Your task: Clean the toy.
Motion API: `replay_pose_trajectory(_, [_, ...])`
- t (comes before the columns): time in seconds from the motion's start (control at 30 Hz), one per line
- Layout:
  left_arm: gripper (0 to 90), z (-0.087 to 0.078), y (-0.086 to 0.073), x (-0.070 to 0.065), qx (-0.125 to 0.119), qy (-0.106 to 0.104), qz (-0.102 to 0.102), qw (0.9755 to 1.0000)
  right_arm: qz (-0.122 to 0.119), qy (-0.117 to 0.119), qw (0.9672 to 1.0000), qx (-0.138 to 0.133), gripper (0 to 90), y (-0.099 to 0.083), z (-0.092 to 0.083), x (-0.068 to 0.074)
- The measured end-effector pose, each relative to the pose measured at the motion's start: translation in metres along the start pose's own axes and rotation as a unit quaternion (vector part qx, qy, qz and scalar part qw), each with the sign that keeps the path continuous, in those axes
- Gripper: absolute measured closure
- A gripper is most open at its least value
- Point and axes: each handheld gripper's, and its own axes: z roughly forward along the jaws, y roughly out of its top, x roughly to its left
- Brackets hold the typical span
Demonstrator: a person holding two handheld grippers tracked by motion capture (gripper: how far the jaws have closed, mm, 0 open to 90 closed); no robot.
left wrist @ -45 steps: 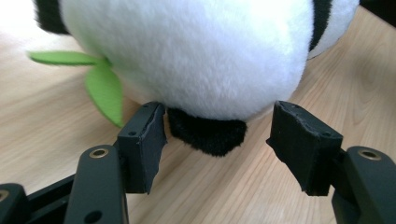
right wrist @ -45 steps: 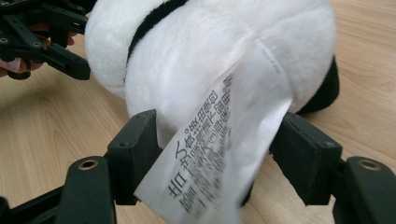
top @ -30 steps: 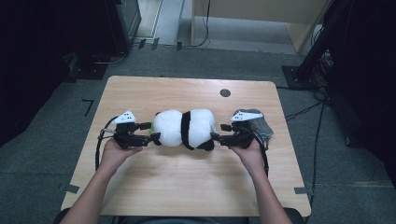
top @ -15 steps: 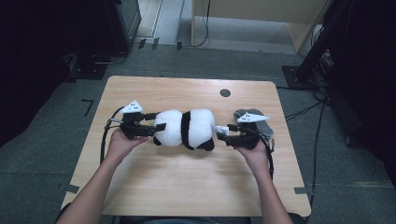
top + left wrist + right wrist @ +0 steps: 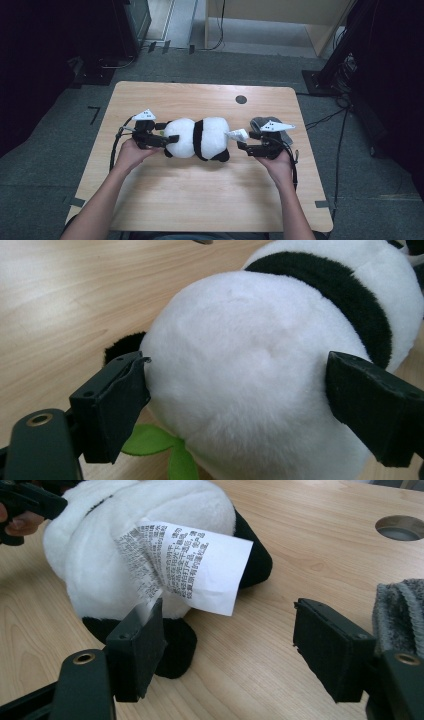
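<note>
A black-and-white panda plush [image 5: 197, 139] lies on its side in the middle of the wooden table [image 5: 200, 200]. My left gripper [image 5: 171, 140] is at its round white end [image 5: 240, 365]. The jaws have just been opening and stand open on either side of the fur, which is not pinched. A green felt leaf [image 5: 150, 440] shows under the plush. My right gripper [image 5: 243, 146] is at the other end, open [image 5: 230, 612]. Its jaws have just been opening. The plush's white printed label [image 5: 200, 565] hangs over the gap, close to one pad [image 5: 142, 642], not gripped.
A grey knitted cloth [image 5: 265, 125] lies beside the right gripper, at the right jaw [image 5: 400, 615]. A round cable hole [image 5: 241, 99] sits in the table's far part. Dark floor, cables and furniture legs surround the table.
Both grippers' jaws stand wider than before. The right gripper has drawn back to the right off the plush, and the label now sticks out free. The plush has barely shifted.
</note>
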Motion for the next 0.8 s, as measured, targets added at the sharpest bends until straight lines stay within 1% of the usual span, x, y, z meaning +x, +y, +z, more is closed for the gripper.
replay_pose_trajectory(0.03, [10.8, 0.0, 0.0, 0.0, 0.005, -0.003, -0.006, 1.0, -0.002, -0.001, 1.0, 0.002, 29.0, 0.0, 0.0, -0.002])
replay_pose_trajectory(0.07, [10.8, 0.001, -0.001, 0.001, 0.009, -0.009, -0.014, 0.9998, -0.006, -0.01, 0.9999, 0.003, 29.0, -0.001, -0.001, -0.004])
replay_pose_trajectory(0.1, [10.8, 0.002, -0.001, 0.002, 0.011, -0.012, -0.016, 0.9997, -0.004, -0.017, 0.9998, 0.006, 29.1, -0.001, -0.001, -0.006])
replay_pose_trajectory(0.13, [10.9, 0.002, -0.002, 0.003, 0.009, -0.013, -0.017, 0.9997, -0.007, -0.024, 0.9997, 0.008, 29.6, -0.002, -0.003, -0.009])
replay_pose_trajectory(0.2, [13.0, 0.0, -0.001, 0.003, 0.002, -0.017, -0.024, 0.9996, -0.014, -0.043, 0.999, 0.0, 30.1, -0.004, -0.006, -0.016])
replay_pose_trajectory(0.23, [13.3, 0.0, 0.0, 0.002, 0.0, -0.018, -0.029, 0.9994, -0.014, -0.049, 0.9987, 0.001, 30.0, -0.006, -0.008, -0.021])
replay_pose_trajectory(0.27, [13.8, -0.001, 0.0, 0.001, 0.001, -0.019, -0.033, 0.9993, -0.01, -0.057, 0.9983, 0.005, 30.1, -0.008, -0.009, -0.026])
replay_pose_trajectory(0.3, [14.6, -0.002, 0.001, 0.001, 0.004, -0.018, -0.032, 0.9993, -0.006, -0.066, 0.9978, 0.008, 30.5, -0.009, -0.011, -0.031])
replay_pose_trajectory(0.37, [15.3, -0.005, 0.002, -0.002, 0.006, -0.009, -0.023, 0.9997, 0.004, -0.078, 0.9969, 0.005, 31.1, -0.01, -0.016, -0.04])
replay_pose_trajectory(0.4, [15.8, -0.007, 0.003, -0.004, 0.005, -0.007, -0.021, 0.9997, 0.005, -0.08, 0.9968, 0.002, 31.2, -0.01, -0.018, -0.043])
replay_pose_trajectory(0.47, [16.8, -0.011, 0.001, -0.006, -0.003, -0.003, -0.017, 0.9998, 0.006, -0.092, 0.9957, -0.003, 31.2, -0.01, -0.02, -0.049])
replay_pose_trajectory(0.5, [19.2, -0.012, 0.0, -0.007, -0.003, -0.003, -0.02, 0.9998, 0.002, -0.1, 0.995, -0.001, 31.2, -0.01, -0.021, -0.052])
replay_pose_trajectory(0.53, [19.4, -0.013, -0.001, -0.008, -0.001, -0.002, -0.019, 0.9998, 0.001, -0.104, 0.9946, 0.0, 31.2, -0.01, -0.021, -0.054])
replay_pose_trajectory(0.67, [19.5, -0.018, -0.005, -0.009, 0.002, 0.0, -0.021, 0.9998, 0.019, -0.116, 0.9931, -0.002, 31.2, -0.012, -0.019, -0.068])
replay_pose_trajectory(0.7, [19.3, -0.018, -0.006, -0.008, 0.002, -0.001, -0.025, 0.9997, 0.025, -0.118, 0.9927, 0.0, 31.2, -0.013, -0.018, -0.071])
replay_pose_trajectory(0.8, [18.2, -0.014, -0.01, -0.006, 0.006, -0.004, -0.032, 0.9995, 0.03, -0.132, 0.9907, 0.009, 31.2, -0.014, -0.016, -0.083])
